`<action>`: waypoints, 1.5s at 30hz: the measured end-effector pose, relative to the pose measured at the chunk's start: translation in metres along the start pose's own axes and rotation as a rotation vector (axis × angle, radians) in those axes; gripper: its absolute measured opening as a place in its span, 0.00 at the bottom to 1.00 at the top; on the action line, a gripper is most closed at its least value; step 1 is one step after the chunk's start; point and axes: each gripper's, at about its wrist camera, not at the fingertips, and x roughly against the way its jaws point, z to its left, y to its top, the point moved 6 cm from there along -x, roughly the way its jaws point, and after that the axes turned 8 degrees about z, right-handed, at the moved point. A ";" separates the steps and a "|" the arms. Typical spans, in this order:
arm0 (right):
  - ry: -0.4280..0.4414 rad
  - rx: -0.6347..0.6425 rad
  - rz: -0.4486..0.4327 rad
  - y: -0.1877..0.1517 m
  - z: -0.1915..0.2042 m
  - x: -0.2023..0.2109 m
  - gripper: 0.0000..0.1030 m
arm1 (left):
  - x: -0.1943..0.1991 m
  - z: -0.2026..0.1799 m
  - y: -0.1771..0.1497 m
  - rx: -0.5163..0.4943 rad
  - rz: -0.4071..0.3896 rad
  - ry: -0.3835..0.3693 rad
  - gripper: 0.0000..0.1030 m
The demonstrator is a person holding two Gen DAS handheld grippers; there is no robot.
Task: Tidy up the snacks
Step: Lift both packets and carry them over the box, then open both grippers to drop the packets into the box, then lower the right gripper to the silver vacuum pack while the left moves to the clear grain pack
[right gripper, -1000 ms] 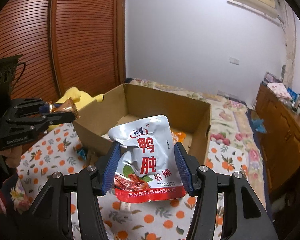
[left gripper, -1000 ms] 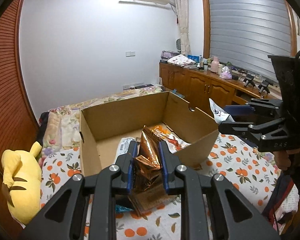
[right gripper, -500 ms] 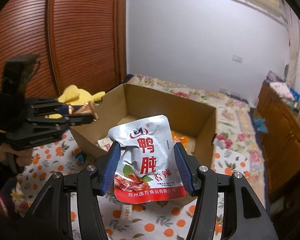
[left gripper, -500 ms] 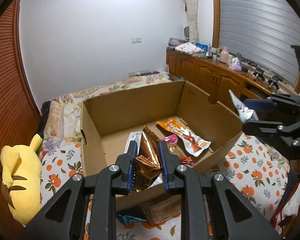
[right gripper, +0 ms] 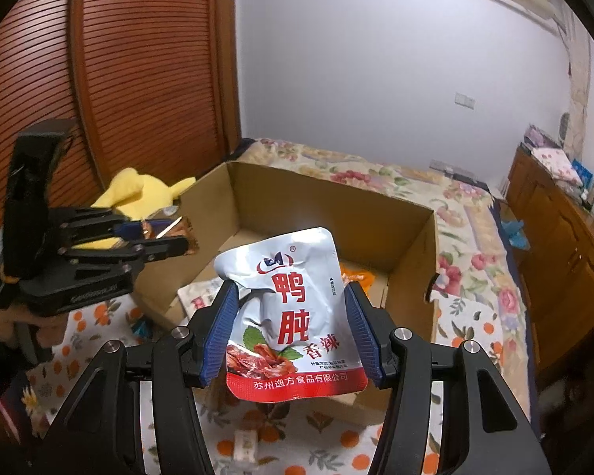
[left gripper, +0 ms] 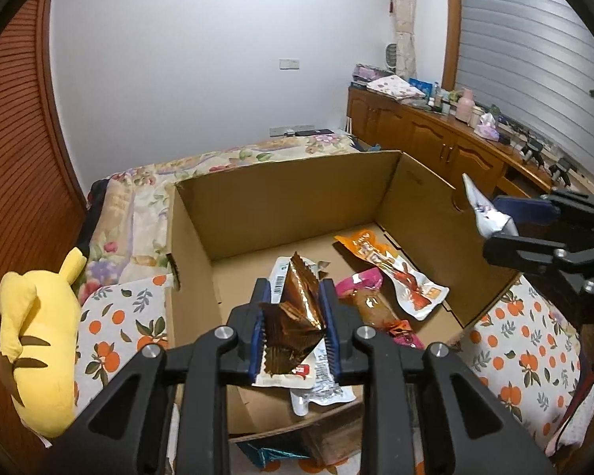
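An open cardboard box [left gripper: 281, 198] sits on the orange-print bed cover and also shows in the right wrist view [right gripper: 376, 217]. My left gripper [left gripper: 293, 316] is shut on a shiny copper-brown snack packet [left gripper: 297, 308], held above the box's near wall. Inside the box lie an orange packet [left gripper: 392, 267], a pink packet [left gripper: 360, 283] and a white packet [left gripper: 279, 277]. My right gripper [right gripper: 291, 332] is shut on a silver duck-gizzard pouch [right gripper: 293, 316] with red lettering, held above the box's near right side. The pouch tip [left gripper: 481, 209] shows in the left wrist view.
A yellow plush toy [left gripper: 39, 336] lies left of the box. A blue wrapper [left gripper: 269, 453] lies on the cover by the box's near wall. A small white packet [right gripper: 243, 441] lies on the cover. A wooden cabinet [left gripper: 435, 138] with clutter runs along the right wall.
Both grippers have moved forward toward the box with their packets. The left gripper now hangs over the box's near wall, with the inside contents in plain view.
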 end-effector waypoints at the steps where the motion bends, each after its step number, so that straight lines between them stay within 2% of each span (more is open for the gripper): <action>1: 0.000 -0.008 0.004 0.002 0.000 -0.005 0.55 | 0.000 0.002 0.000 0.005 0.000 -0.002 0.24; 8: -0.038 -0.022 0.047 0.003 0.000 -0.036 0.55 | 0.005 0.012 0.001 0.023 -0.026 -0.003 0.30; 11: -0.016 -0.041 0.080 -0.002 -0.001 -0.047 0.55 | 0.009 0.014 -0.001 0.025 -0.036 -0.008 0.31; 23: -0.015 -0.063 0.105 -0.006 -0.004 -0.058 0.59 | 0.031 -0.005 -0.015 -0.014 -0.069 -0.043 0.32; 26: -0.021 -0.066 0.106 -0.006 -0.004 -0.059 0.62 | 0.036 -0.013 -0.017 -0.033 -0.078 -0.046 0.35; 31: -0.018 -0.059 0.091 -0.009 -0.001 -0.050 0.62 | 0.043 -0.023 -0.024 -0.053 -0.091 -0.055 0.40; 33: -0.009 -0.051 0.073 -0.012 0.002 -0.041 0.62 | 0.047 -0.028 -0.029 -0.064 -0.102 -0.060 0.48; 38: 0.000 -0.015 0.027 -0.027 0.016 -0.007 0.64 | 0.049 -0.038 -0.041 -0.093 -0.120 -0.070 0.54; 40: 0.005 -0.008 0.013 -0.036 0.019 0.007 0.66 | 0.048 -0.039 -0.045 -0.082 -0.116 -0.083 0.58; 42: 0.008 -0.007 0.005 -0.043 0.022 0.016 0.67 | 0.048 -0.039 -0.048 -0.065 -0.122 -0.084 0.69; 45: 0.030 -0.025 0.007 -0.059 0.022 0.027 0.69 | 0.050 -0.041 -0.055 -0.057 -0.129 -0.085 0.70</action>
